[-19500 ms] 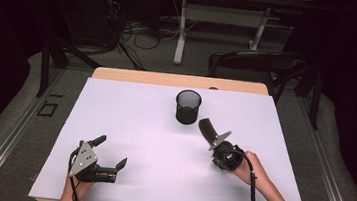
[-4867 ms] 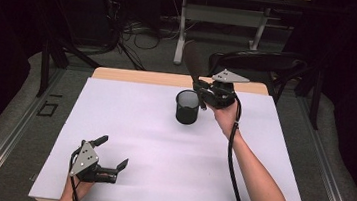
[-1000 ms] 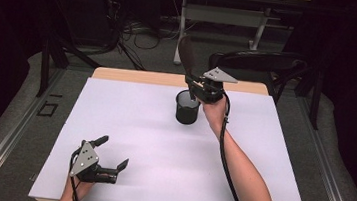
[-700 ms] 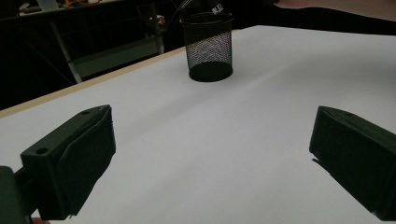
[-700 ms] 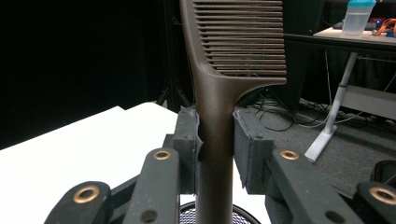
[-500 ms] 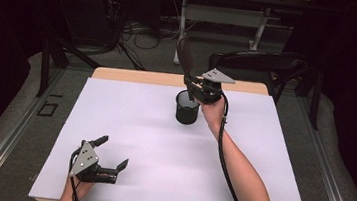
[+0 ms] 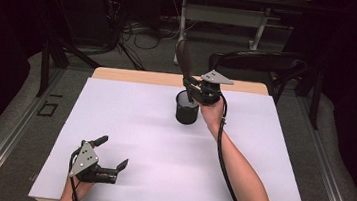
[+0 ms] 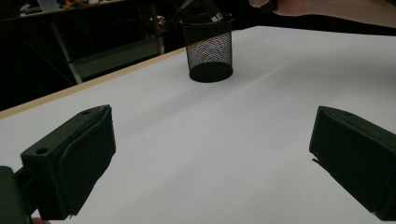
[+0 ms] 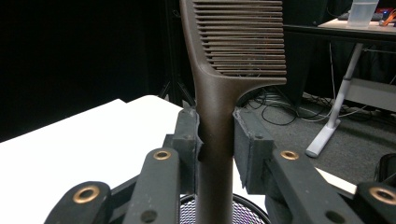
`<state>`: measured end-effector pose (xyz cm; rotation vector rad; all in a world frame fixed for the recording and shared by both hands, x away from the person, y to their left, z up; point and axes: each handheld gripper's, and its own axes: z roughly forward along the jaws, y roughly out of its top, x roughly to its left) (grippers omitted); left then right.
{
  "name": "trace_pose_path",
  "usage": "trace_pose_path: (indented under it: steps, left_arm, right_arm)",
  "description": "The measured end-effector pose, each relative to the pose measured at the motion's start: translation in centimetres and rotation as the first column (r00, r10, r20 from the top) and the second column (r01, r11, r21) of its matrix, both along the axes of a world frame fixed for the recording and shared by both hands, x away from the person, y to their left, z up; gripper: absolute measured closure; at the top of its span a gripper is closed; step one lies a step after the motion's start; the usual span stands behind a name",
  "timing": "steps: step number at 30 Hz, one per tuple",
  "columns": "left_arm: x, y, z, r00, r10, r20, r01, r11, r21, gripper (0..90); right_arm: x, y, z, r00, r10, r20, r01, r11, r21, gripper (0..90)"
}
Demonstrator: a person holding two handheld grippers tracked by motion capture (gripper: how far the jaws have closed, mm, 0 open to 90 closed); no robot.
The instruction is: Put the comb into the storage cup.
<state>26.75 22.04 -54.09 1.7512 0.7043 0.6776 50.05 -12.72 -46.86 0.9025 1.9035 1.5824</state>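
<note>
My right gripper (image 7: pixel 190 87) is shut on the handle of a dark brown comb (image 7: pixel 183 59) and holds it upright, teeth end up. It is directly above a black mesh cup (image 7: pixel 186 109) at the far middle of the white table (image 7: pixel 128 125). In the right gripper view both pads press the comb (image 9: pixel 219 88) at its neck, and the handle's lower end reaches down to the cup's rim (image 9: pixel 254 207). My left gripper (image 7: pixel 114 151) rests open on the table's near left. Between its jaws (image 8: pixel 210 154) lies only bare white surface, with the cup (image 8: pixel 207 46) far ahead.
A black chair (image 7: pixel 256 63) stands just behind the table's far right edge. Cables (image 7: pixel 133 30) and a desk leg (image 7: pixel 261 31) lie on the floor beyond. A wooden strip (image 7: pixel 144 77) runs along the table's far edge.
Over the last second almost nothing has moved. About five seconds ago the right gripper and comb were slightly to the right of the cup; now they are over it. The left gripper has stayed put.
</note>
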Motion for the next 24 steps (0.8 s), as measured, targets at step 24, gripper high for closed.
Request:
trace_pose_path:
  steps: [24]
  left_arm:
    - [0.0, 0.0, 0.0, 1.0, 0.002, -0.002, -0.002, 1.0, -0.001, 0.4]
  right_arm:
    - [0.2, 0.2, -1.2, 0.9995, 0.01, -0.029, -0.011, 1.0, -0.019, 72.7]
